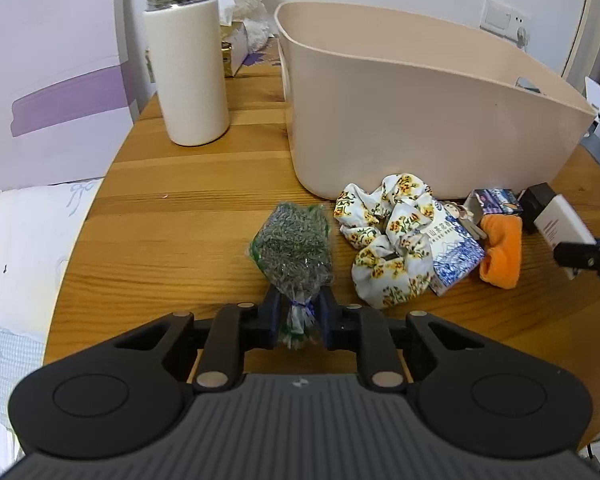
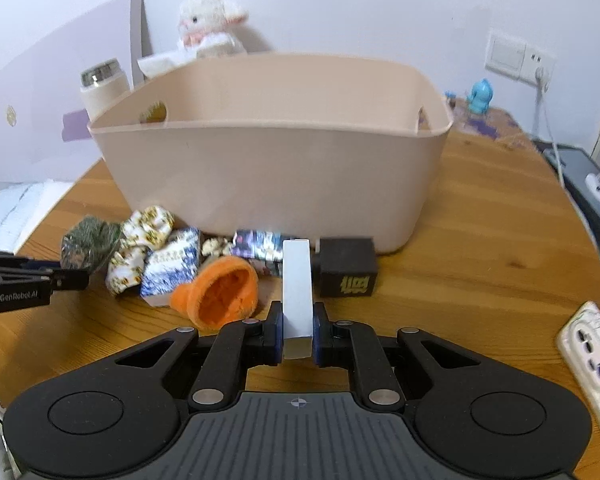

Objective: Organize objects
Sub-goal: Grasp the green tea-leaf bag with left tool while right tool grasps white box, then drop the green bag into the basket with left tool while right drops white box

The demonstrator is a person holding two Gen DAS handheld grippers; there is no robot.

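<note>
Both jaws loaded, bin waiting ahead.

Beige bin (image 2: 268, 168) straight beyond both jaws on the tabletop (image 1: 180, 216), apparently empty. Right gripper (image 2: 297, 330) pinching an upright white box (image 2: 297, 280); left gripper (image 1: 299, 318) clamped on the tied neck of a dried-herb sachet (image 1: 294, 246). Best lifted clear over the near rim before release, avoiding the scrunchie (image 1: 388, 236) and orange cloth (image 2: 220, 294) just ahead.

A wooden surface (image 2: 480, 240) was seen carrying a beige bin (image 2: 276, 168) near its middle. Toward the left edge a white flask (image 1: 188, 68) was stood. Against the bin's near wall a floral scrunchie (image 1: 388, 240), a blue-and-white packet (image 1: 454, 256), an orange cloth (image 2: 220, 292) and a black box (image 2: 346, 266) were laid. A power strip (image 2: 596, 360) was laid at the right edge.
</note>
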